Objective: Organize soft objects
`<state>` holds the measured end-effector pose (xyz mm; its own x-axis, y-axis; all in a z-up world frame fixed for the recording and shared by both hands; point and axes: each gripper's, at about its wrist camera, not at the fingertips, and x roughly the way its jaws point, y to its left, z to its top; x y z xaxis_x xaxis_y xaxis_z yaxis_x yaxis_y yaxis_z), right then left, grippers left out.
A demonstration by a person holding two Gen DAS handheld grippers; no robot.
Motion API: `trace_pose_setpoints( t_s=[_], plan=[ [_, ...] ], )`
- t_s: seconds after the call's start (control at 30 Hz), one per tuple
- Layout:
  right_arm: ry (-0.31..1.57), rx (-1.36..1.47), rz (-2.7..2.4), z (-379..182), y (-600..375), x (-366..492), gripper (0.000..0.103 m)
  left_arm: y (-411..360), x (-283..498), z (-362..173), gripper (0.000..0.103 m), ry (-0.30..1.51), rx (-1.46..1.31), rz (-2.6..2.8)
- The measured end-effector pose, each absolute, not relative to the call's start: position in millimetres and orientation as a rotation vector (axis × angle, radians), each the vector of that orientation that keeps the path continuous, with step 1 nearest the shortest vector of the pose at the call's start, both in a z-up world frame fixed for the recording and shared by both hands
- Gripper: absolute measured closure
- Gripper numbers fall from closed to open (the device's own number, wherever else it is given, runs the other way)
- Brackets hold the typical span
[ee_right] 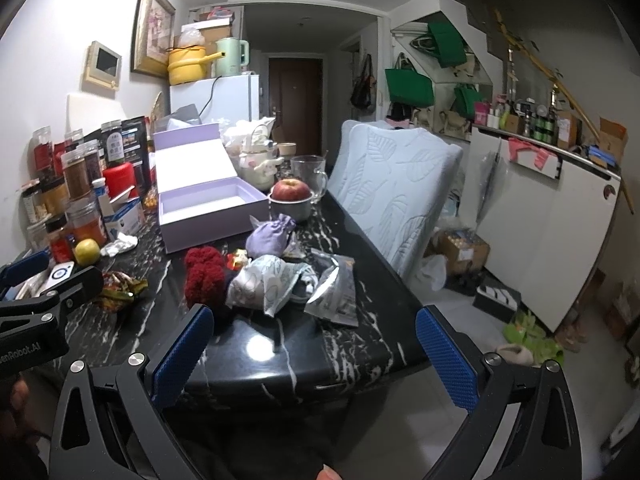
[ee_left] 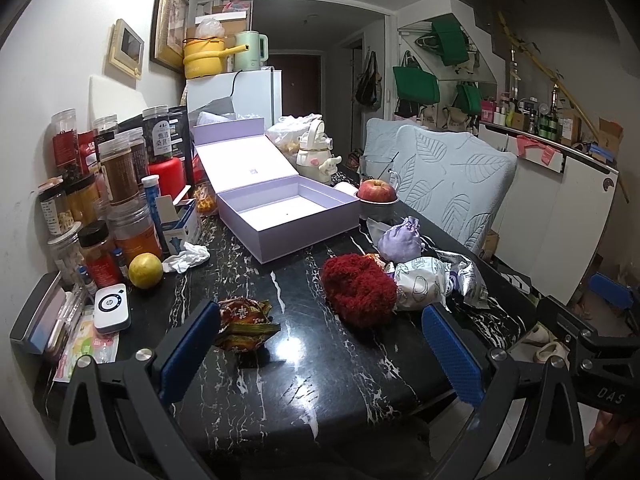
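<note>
Both wrist views low, near table [ee_left: 304, 360] front edge, facing lengthwise; share clutter.

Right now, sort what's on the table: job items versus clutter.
Job:
red pompom
purple pouch
patterned pouch
open box
left gripper and right gripper, both open

Clutter:
apple
lemon
jars
snack packet
foil bag

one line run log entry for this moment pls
left gripper: open, empty | right gripper: open, empty | lilac box: open, empty | red fluffy thing, purple pouch: on table
</note>
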<state>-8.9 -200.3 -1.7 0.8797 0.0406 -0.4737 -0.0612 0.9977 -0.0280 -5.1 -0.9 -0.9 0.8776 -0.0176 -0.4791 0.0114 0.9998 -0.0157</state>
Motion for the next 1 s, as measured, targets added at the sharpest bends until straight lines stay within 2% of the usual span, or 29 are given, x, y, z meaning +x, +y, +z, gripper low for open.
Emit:
trace_pose_setpoints(
  t_s=[1.0],
  plan=[
    [0.490, -0.069, 0.081, -1.2, -190.9, -11.5, 0.000, 1.5, -5.9, -3.1, 0.000, 0.504, -0.026, -0.011]
  ],
)
